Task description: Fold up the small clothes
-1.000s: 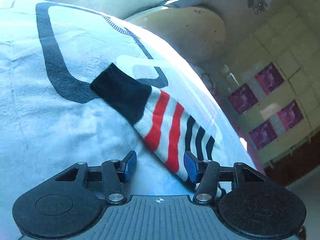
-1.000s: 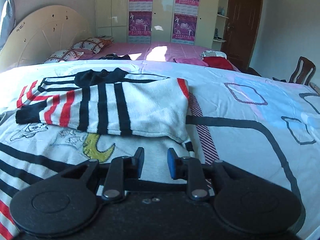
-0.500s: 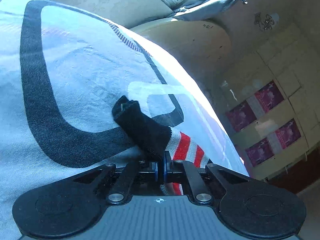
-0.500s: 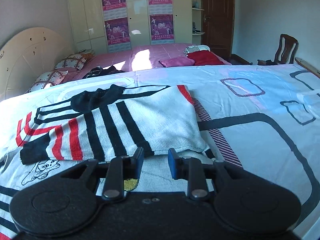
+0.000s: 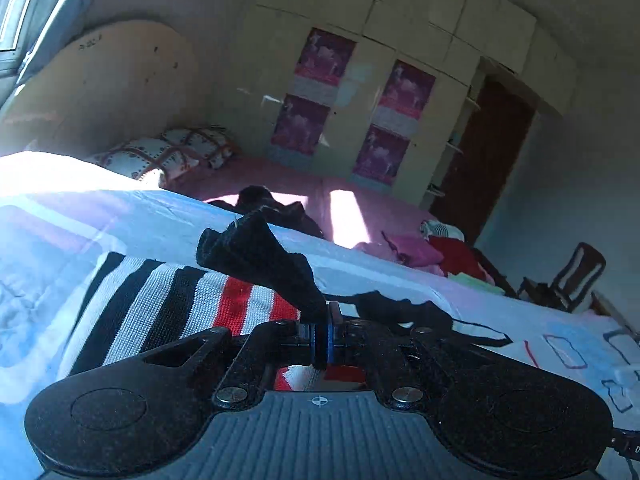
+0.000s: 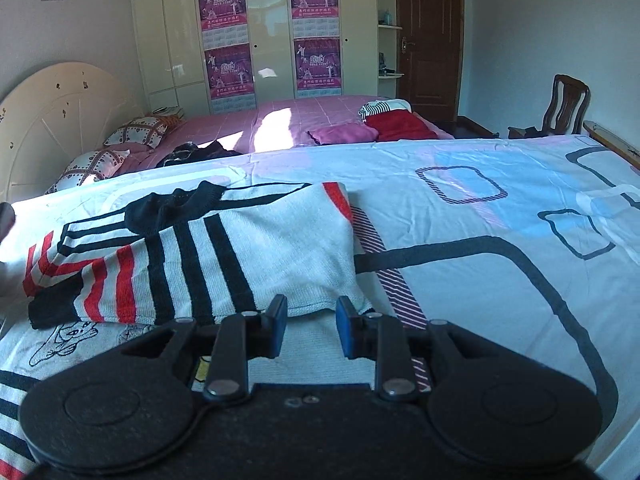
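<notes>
A striped sweater (image 6: 208, 256) in white, black and red lies on a bed (image 6: 480, 216) covered by a pale sheet with black outlines. It sits on the left half of the bed, partly folded, one sleeve laid across its body. The left tool (image 5: 320, 336) is clenched on the black cuff (image 5: 256, 256) of a sleeve, which rises crumpled above the blue pads. The right tool (image 6: 310, 326) is released, its pads apart, hovering just beside the sweater's near edge. Behind, a pink bed (image 6: 320, 112) holds pillows (image 6: 136, 132) and clothes (image 6: 396, 122); a wardrobe (image 6: 260, 32) with posters stands far back.
</notes>
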Available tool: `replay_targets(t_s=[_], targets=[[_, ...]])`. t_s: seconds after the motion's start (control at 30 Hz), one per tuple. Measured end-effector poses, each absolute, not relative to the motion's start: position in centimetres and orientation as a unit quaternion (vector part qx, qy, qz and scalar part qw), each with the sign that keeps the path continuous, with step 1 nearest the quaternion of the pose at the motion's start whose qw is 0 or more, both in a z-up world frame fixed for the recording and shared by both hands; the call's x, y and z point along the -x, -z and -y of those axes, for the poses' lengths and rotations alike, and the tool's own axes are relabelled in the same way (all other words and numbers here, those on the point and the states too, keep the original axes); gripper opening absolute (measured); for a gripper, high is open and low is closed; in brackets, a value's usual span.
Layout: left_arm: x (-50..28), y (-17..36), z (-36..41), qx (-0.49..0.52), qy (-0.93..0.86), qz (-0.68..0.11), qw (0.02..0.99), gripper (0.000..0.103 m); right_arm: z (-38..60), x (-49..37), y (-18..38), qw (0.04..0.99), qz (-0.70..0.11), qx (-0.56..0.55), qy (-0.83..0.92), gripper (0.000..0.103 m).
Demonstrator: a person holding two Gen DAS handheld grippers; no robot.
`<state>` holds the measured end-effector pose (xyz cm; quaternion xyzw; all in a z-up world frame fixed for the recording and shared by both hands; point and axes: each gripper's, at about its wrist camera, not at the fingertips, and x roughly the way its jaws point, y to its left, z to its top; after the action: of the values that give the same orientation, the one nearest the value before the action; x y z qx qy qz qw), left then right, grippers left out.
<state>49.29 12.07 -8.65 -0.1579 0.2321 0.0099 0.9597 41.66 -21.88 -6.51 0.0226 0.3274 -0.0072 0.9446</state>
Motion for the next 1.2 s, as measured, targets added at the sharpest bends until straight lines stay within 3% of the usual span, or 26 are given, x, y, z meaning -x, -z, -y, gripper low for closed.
replay_targets(t_s=[0.1, 0.17, 0.2, 0.23, 0.53, 0.8, 0.87, 0.9, 0.93, 1.13, 1.2], targets=[[-52.3, 10.8, -5.1, 0.125, 0.052, -0.313, 0.94, 0.007, 23.2, -42.0, 6.6, 0.941, -0.337, -0.041, 0.004, 0.031], [-51.9, 11.2, -2.3, 0.115, 0.084, -0.322, 0.936, 0.034, 23.7, -42.1, 6.5, 0.94, -0.337, -0.051, -0.002, 0.036], [-50.4, 10.9, -1.7, 0.106, 0.083, -0.309, 0.942, 0.057, 23.7, -42.2, 6.4, 0.941, -0.335, -0.052, -0.006, 0.04], [-48.6, 10.3, -1.5, 0.098, 0.075, -0.286, 0.95, 0.069, 23.7, -42.2, 6.2, 0.942, -0.332, -0.054, -0.014, 0.046], [-37.5, 9.1, -11.1, 0.076, -0.07, -0.24, 0.965, 0.069, 17.7, -45.9, 8.0, 0.918, -0.35, -0.131, -0.131, 0.046], [-40.2, 13.6, -16.7, 0.088, -0.1, -0.295, 0.946, 0.069, 12.1, -51.4, 12.2, 0.868, -0.415, -0.223, -0.155, 0.051], [-40.7, 14.4, -16.9, 0.09, -0.099, -0.301, 0.944, 0.069, 11.7, -51.8, 11.8, 0.877, -0.402, -0.22, -0.143, 0.044], [-40.8, 14.7, -17.0, 0.092, -0.101, -0.302, 0.943, 0.069, 11.7, -52.0, 11.4, 0.883, -0.397, -0.211, -0.136, 0.022], [-40.8, 14.8, -17.3, 0.099, -0.104, -0.302, 0.943, 0.069, 11.8, -52.0, 10.8, 0.89, -0.389, -0.197, -0.134, 0.01], [-41.2, 15.4, -17.6, 0.118, -0.109, -0.3, 0.94, 0.066, 14.7, -48.3, 5.6, 0.953, -0.275, -0.09, -0.094, 0.01], [-41.2, 15.7, -17.7, 0.123, -0.108, -0.3, 0.94, 0.065, 16.4, -48.2, 6.3, 0.952, -0.285, -0.082, -0.072, 0.01]])
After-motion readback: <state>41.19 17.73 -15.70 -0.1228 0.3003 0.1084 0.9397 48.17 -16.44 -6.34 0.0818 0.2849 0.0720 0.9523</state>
